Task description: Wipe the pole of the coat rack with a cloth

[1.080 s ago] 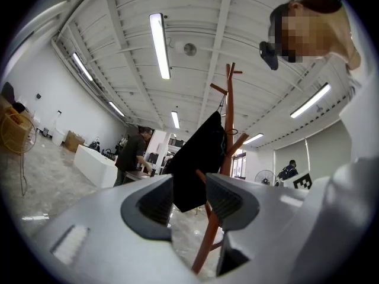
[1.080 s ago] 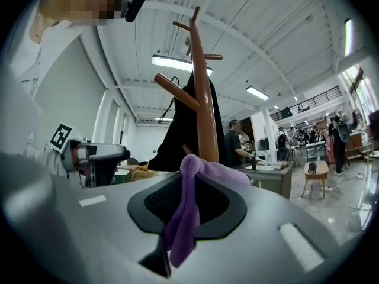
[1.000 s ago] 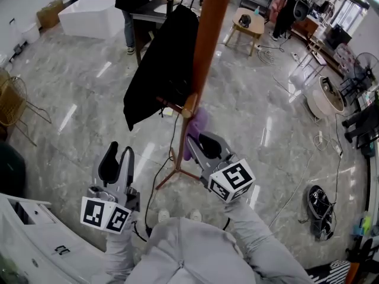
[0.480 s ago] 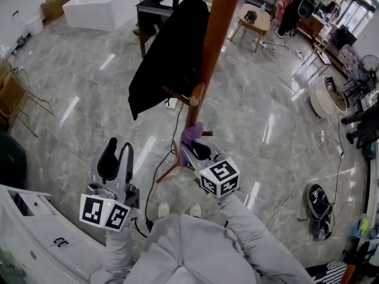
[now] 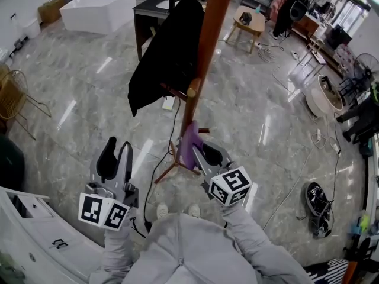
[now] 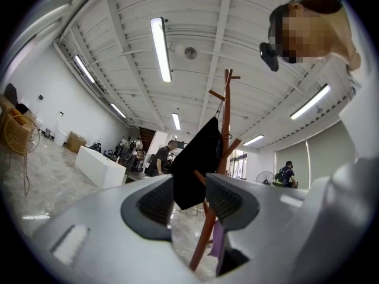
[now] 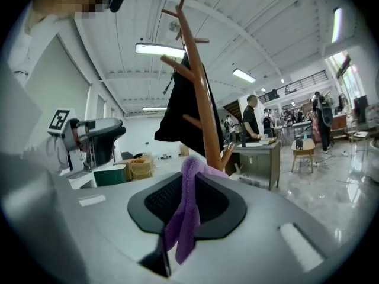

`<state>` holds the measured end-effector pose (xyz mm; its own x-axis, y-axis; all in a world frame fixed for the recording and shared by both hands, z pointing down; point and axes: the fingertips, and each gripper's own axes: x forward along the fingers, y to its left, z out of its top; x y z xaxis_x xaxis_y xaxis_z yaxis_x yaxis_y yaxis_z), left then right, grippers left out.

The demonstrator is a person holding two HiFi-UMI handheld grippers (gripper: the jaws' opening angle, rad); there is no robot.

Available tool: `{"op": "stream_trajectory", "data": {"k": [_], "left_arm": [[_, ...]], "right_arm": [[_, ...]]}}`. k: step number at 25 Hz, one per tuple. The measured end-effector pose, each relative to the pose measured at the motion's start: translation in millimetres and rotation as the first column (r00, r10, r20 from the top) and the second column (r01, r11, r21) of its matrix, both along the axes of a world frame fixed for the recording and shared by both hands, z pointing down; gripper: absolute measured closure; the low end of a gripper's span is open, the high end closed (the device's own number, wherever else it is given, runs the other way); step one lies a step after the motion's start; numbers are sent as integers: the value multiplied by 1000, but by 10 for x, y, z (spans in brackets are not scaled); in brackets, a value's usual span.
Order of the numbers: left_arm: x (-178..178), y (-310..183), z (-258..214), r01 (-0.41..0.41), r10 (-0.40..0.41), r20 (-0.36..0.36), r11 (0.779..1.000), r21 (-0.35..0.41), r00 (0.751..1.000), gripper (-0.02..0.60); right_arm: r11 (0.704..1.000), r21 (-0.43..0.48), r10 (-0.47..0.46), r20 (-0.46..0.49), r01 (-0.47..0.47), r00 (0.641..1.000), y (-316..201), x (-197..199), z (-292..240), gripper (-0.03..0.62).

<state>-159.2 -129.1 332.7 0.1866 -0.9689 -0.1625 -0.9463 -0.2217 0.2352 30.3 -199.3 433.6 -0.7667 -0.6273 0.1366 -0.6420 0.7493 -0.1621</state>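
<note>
A purple cloth (image 5: pixel 190 145) at centre frame, a red-brown pole (image 5: pixel 206 43), a black coat (image 5: pixel 167 55) upper centre, a grey veined marble floor (image 5: pixel 71 81). The grey left gripper (image 5: pixel 117 148) and right gripper (image 5: pixel 196 150) bear black-and-white square markers.

A big open hall, used as a shared workspace or studio rather than a home. The floor (image 5: pixel 89 87) is polished grey marble over a wide area. The ceiling is bare, with exposed beams and long tube lights (image 6: pixel 160 49). Furniture stands scattered and well apart: a dark desk (image 5: pixel 151 5), a long white block (image 5: pixel 98 7), a small wooden table (image 5: pixel 249 21), a wicker chair (image 5: pixel 12 99). A cardboard box (image 5: pixel 48 9) sits by the wall, a fan (image 5: pixel 365 64) stands at one side, and cables (image 5: pixel 337 152) trail loose over the floor. A person (image 7: pixel 251 120) stands working at a desk.
</note>
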Motion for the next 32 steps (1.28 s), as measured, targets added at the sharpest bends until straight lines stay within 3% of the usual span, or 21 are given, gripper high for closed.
{"op": "stream_trajectory", "data": {"k": [3, 7, 12, 14, 20, 32], "left_arm": [[30, 24, -14, -17, 17, -2, 1000, 11, 1000, 404], [70, 48, -75, -41, 41, 0, 999, 27, 999, 403], [6, 102, -150, -43, 43, 2, 998, 52, 999, 403], [-45, 120, -169, -35, 35, 2, 998, 59, 999, 404], [-177, 208, -171, -5, 6, -10, 998, 65, 1000, 404], [-528, 303, -41, 58, -56, -36, 997, 55, 998, 404]], "right_arm": [[987, 123, 100, 32, -103, 994, 82, 255, -458, 539], [924, 330, 195, 32, -195, 980, 185, 415, -1147, 539], [817, 556, 238, -77, -156, 968, 295, 182, -1658, 539], [789, 604, 239, -130, -114, 962, 314, 13, -1743, 539], [810, 582, 227, -213, -63, 950, 205, -331, -1720, 539], [818, 569, 253, -237, -77, 938, -222, -524, -1623, 539]]}}
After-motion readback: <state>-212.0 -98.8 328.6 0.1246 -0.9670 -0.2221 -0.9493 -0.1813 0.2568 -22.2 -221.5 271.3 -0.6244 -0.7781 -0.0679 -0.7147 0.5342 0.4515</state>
